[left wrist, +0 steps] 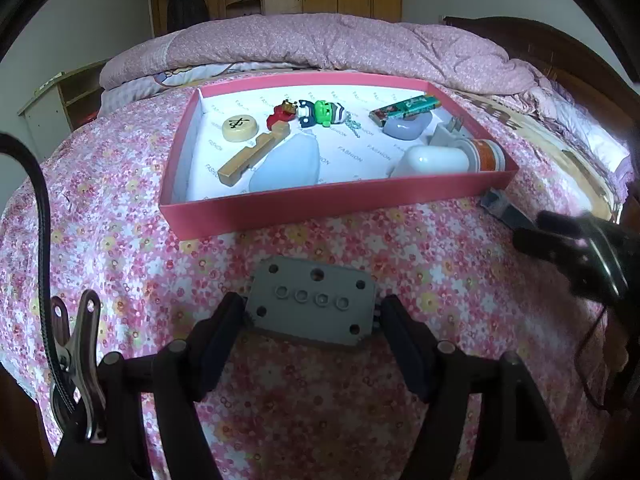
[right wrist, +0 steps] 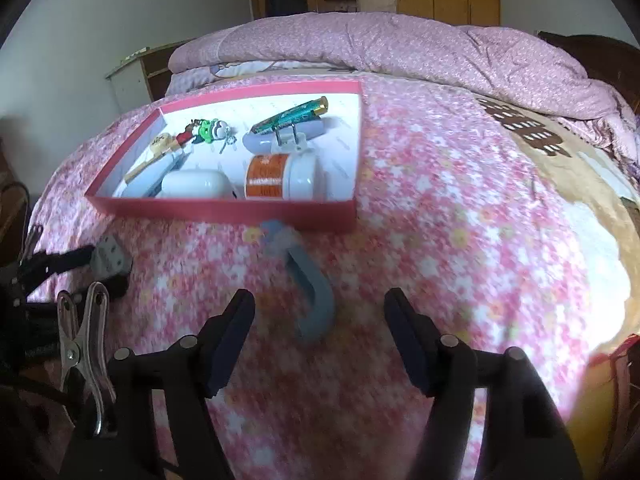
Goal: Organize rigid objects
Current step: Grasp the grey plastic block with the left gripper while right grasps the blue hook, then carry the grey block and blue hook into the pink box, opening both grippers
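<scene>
Left wrist view: left claw (left wrist: 312,316) closed on a grey plate (left wrist: 313,306) w/ holes, pads pressing its two short ends; plate held just above the bed (left wrist: 120,240), near side of the red tray (left wrist: 280,206).
Right wrist view: right claw (right wrist: 320,312) partly open, nothing gripped; a grey hook (right wrist: 310,288) lies on the bed ahead of it, roughly btwn the fingers but not touched (frame blurred).
Done so far: tray already holds most items, i.e. wooden block (left wrist: 250,156), round game piece (left wrist: 239,128), toy keychain (left wrist: 316,114), green battery (left wrist: 404,108), orange-label tube (left wrist: 486,154), white case (left wrist: 434,160), pale oval piece (left wrist: 286,166), white plug (left wrist: 450,130).
Left to do: plate and hook are still outside the tray (I'd judge the job well past halfway).
Plate axis: long axis runs side to side across the left claw, roughly parallel to the tray's near wall; flat face up.
Hook axis: long axis runs from the right claw toward the tray's near wall, curved end nearest the claw, pale far end just beside the wall.
Free room: tray's right edge strip looks bare in the right wrist view.
</scene>
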`<state>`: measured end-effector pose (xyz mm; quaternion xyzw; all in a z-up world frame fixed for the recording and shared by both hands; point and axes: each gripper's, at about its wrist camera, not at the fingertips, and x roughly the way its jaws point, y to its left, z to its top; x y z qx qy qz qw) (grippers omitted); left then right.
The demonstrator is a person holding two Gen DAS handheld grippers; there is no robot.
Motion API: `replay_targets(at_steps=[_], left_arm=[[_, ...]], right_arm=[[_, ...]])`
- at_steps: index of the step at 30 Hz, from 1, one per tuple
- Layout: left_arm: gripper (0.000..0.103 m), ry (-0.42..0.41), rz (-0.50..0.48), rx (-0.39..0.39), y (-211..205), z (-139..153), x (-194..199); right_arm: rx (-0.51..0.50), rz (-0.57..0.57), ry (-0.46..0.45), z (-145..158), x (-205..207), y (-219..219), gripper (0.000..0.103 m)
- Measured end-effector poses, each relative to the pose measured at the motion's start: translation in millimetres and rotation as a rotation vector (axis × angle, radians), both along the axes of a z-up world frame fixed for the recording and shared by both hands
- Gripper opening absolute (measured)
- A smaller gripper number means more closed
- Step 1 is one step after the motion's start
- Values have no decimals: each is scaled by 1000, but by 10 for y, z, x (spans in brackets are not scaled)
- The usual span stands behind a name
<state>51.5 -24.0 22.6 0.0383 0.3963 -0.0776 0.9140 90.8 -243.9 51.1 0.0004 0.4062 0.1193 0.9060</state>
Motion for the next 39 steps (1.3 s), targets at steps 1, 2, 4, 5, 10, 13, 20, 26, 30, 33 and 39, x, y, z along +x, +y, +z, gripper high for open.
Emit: replay_targets(at_steps=[1, 2, 4, 5, 10, 13, 20, 26, 30, 33, 39], left_arm=[[74, -1, 0, 1, 1, 0, 0], [74, -2, 0, 1, -1, 2, -2], [74, -2, -1, 0, 0, 1, 0], [74, -4, -2, 0, 1, 2, -1], [74, -5, -2, -1, 4, -1, -4], [74, -3, -1, -5, 7, 1, -7], [74, -4, 16, -28, 52, 68, -15], [74, -18, 27, -39, 84, 141, -31], [74, -29, 29, -43, 87, 190, -43], [74, -41, 29, -45, 93, 230, -48], [74, -50, 36, -55, 121, 272, -42]], right_arm=[[3, 0, 5, -12, 24, 15, 61], [1, -1, 11, -24, 50, 31, 55], [-13, -3, 11, -48, 67, 65, 48], [-26, -4, 3, -51, 64, 82, 47], [-61, 7, -8, -56, 22, 114, 25], [-38, 8, 1, -52, -11, 89, 20], [21, 31, 13, -23, -152, 68, 20], [51, 39, 17, -8, -252, 69, 20], [70, 46, 31, -8, -271, 90, 20], [74, 55, 28, 18, -278, 120, 20], [84, 79, 21, 70, -294, 193, 20]])
